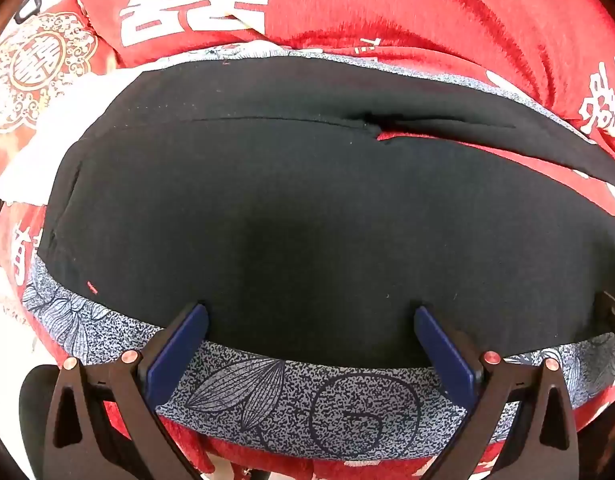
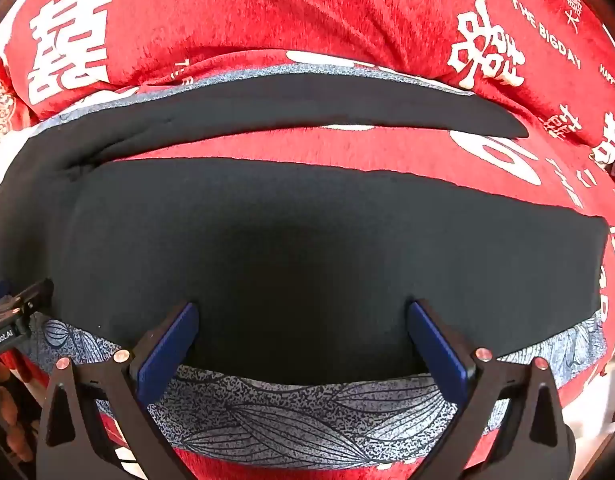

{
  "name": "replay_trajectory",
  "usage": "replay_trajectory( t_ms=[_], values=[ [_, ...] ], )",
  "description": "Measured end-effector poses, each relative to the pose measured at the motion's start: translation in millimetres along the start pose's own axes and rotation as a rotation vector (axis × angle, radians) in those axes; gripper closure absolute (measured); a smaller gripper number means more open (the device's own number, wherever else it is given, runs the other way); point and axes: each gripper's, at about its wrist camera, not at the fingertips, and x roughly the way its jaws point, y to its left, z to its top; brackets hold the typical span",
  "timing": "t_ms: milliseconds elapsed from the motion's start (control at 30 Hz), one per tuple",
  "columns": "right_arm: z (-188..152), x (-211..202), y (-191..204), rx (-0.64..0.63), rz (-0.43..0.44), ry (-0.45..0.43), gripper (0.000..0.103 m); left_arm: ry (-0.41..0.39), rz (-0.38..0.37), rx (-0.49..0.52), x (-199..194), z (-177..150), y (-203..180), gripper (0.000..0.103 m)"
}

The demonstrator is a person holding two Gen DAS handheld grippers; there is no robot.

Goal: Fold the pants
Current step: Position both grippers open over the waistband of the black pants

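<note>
Black pants [image 1: 307, 208] flat beneath left gripper [image 1: 310, 316] and right gripper [image 2: 302, 314], both wide open, empty; right view alone shows legs parted.

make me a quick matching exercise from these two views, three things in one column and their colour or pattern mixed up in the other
Things:
1. pants
2. blanket
3. patterned cloth

Colour or pattern:
A. red with white characters
B. grey-blue speckle with leaf outlines
C. plain black

Pairs: 1-C, 2-A, 3-B
</note>
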Motion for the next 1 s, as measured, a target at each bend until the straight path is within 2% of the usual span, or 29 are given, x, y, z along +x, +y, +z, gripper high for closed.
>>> replay_trajectory(
  t_ms=[133,333,433,500,533,700,733,767,800,833,900,967,1000],
  values=[
    [3.8,-2.6,4.9,0.007,-0.007,0.000,0.000,-0.008,-0.006,0.000,-1.9,1.7,-1.7,0.000],
    [2.3,0.9,8.1,-0.009,-0.023,0.007,0.000,0.060,-0.013,0.022,-2.6,12.7,10.2,0.000],
    [6.3,-2.9,11.8,-0.020,-0.033,0.045,0.000,0.026,0.001,0.000,-13.6,18.5,17.7,0.000],
    [6.1,-10.3,23.5,-0.032,0.008,0.009,0.000,-0.001,0.005,-0.024,-23.3,29.7,29.3,0.000],
    [6.5,-14.5,31.2,-0.051,0.025,-0.013,0.000,-0.063,0.002,-0.035,-26.8,25.6,33.0,0.000],
    [15.9,-26.7,84.2,-0.201,0.096,-0.075,0.000,-0.112,0.018,-0.067,-39.5,36.5,60.9,0.000],
    [19.3,-24.0,93.6,-0.237,0.084,-0.080,0.000,-0.100,0.031,-0.068,-38.0,39.5,65.5,0.000],
    [22.2,-22.7,101.2,-0.261,0.089,-0.086,0.000,-0.142,0.047,-0.072,-43.6,37.9,69.8,0.000],
    [25.8,-21.2,110.4,-0.289,0.088,-0.093,0.000,-0.151,0.055,-0.072,-44.1,40.7,74.5,0.000],
    [31.8,-15.7,115.3,-0.323,0.072,-0.077,0.000,-0.152,0.080,-0.068,-49.5,39.5,73.4,0.000],
    [37.2,-18.0,125.8,-0.350,0.101,-0.101,0.000,-0.149,0.084,-0.076,-46.9,45.7,83.1,0.000],
    [45.2,-13.2,133.3,-0.376,0.109,-0.091,0.000,-0.129,0.135,-0.054,-50.0,47.6,80.1,0.000],
    [48.3,-9.3,134.9,-0.382,0.122,-0.068,0.000,-0.117,0.136,-0.058,-48.0,50.0,82.1,0.000]
  ],
)
